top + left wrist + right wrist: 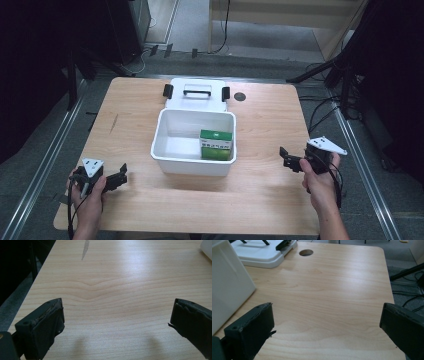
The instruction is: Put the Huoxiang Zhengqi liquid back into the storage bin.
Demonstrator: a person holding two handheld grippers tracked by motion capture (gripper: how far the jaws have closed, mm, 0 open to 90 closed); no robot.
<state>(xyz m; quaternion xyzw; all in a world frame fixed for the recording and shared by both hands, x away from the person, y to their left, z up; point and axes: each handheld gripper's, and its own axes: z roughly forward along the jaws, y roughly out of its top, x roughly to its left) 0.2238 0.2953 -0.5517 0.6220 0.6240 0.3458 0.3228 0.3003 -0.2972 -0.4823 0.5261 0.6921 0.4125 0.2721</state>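
A pale wooden table (pixel 135 110) stands on grey carpet, with dark stands at both sides. In both gripper views the jaws are spread wide with nothing but bare wood between them. The left gripper (pixel 116 181) is held at the table's 7 o'clock corner, the right gripper (pixel 290 159) at about 4 o'clock, each well apart from the tub (pixel 170 159) at the centre. A green carton (pixel 216 145) stands upright in the tub's 4 o'clock corner, against the near wall. The lid (pixel 197 102), handle up, lies flat at 12 o'clock, touching the tub's far rim.

The step in hand is judged to be the reach for the lid, since the carton is already packed. It is best done with both grippers brought round the tub's sides, the lid's short ends pinched evenly, and the lid lifted level so that the rim is not caught and the tub is not dragged.
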